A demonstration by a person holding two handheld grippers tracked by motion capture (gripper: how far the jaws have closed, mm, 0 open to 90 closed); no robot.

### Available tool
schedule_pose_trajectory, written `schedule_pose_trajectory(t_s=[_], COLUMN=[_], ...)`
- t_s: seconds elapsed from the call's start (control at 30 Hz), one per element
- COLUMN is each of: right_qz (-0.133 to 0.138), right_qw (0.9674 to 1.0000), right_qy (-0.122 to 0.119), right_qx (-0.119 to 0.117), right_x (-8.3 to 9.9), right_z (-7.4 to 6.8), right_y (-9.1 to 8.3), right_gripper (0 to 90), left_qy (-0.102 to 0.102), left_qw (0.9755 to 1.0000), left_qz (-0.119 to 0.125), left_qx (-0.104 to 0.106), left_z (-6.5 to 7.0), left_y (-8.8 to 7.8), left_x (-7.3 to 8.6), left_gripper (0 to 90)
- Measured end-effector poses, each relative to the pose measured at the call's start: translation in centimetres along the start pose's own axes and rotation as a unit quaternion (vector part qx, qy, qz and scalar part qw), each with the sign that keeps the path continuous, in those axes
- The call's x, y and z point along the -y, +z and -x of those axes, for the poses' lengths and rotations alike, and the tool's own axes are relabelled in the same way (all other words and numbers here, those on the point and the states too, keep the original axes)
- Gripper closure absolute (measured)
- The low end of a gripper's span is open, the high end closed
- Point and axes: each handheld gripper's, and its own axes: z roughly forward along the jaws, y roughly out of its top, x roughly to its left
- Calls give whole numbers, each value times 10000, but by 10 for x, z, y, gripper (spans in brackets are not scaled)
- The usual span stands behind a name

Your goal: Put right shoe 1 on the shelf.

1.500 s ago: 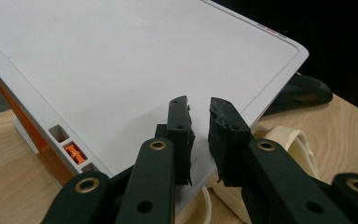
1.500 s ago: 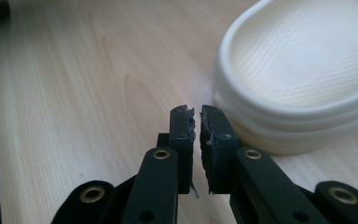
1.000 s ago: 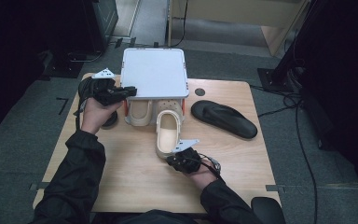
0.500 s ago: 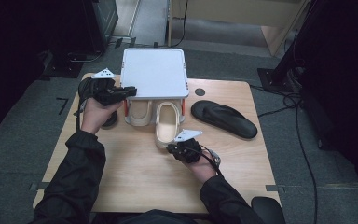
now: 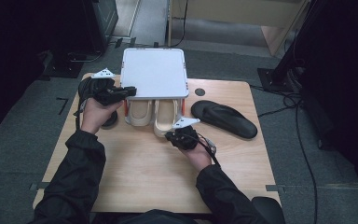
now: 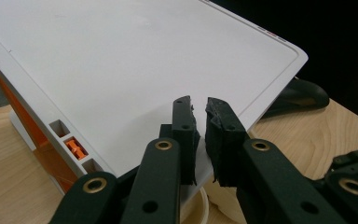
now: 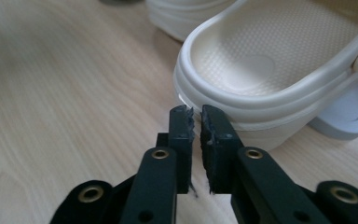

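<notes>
- the right gripper (image 5: 171, 135) sits just right of the table's middle, its jaws pressed almost together with nothing between them; in the right gripper view (image 7: 196, 122) the tips stand at the heel of the cream slipper (image 7: 270, 70), so close that i cannot tell whether they touch it.
- that cream slipper (image 5: 165, 116) lies at 12 o'clock from the right gripper, toe tucked under the white rack (image 5: 154, 72), heel out toward the person.
- a second cream slipper (image 5: 140, 111) lies just beside it at its 9 o'clock, also partly under the rack.
- the left gripper (image 5: 129, 90) is at the rack's front left corner, at about 10 o'clock from the right gripper; in the left gripper view (image 6: 199, 122) the jaws stand nearly together over the rack's flat white top (image 6: 135, 60), with only a thin gap and nothing plainly gripped.
- orange parts (image 6: 77, 148) show beneath the rack's edge in the left gripper view.
- a black sandal (image 5: 223, 119) lies on the wooden table (image 5: 140, 172) at 2 o'clock from the right gripper, well apart from both cream slippers.
- a small dark round object (image 5: 109, 120) sits under the left hand (image 5: 97, 114), half hidden; i cannot tell what it is.
- the person's dark sleeves (image 5: 74, 168) come in from 6 o'clock.
</notes>
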Motion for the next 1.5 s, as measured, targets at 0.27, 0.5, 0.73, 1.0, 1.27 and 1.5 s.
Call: schedule_pose_trajectory(t_s=[0.27, 0.5, 0.73, 1.0, 1.27, 1.5], right_qz=[116, 191, 254, 279, 388, 406], right_qw=[9997, 9994, 9982, 9987, 9985, 9985], right_qy=[150, 242, 545, 326, 177, 134], right_qx=[155, 161, -41, -267, -330, -333], right_x=[-7, -13, -14, -6, 14, 17], right_z=[15, 26, 32, 24, 24, 24], right_y=[8, 13, 13, -9, -33, -45], right_gripper=[809, 802, 734, 669, 644, 624], left_qy=[13, -44, -129, -66, 43, -105], left_qw=[10000, 10000, 9998, 9998, 9998, 9993], left_qz=[0, -10, -23, -191, -120, -92], left_qx=[-7, 2, 122, 22, -171, -351], left_z=[0, 0, -1, 3, 5, -2], left_y=[0, 0, -2, -10, -34, -53], left_x=[0, -1, -1, -5, -4, 2], left_gripper=[821, 820, 756, 590, 554, 540])
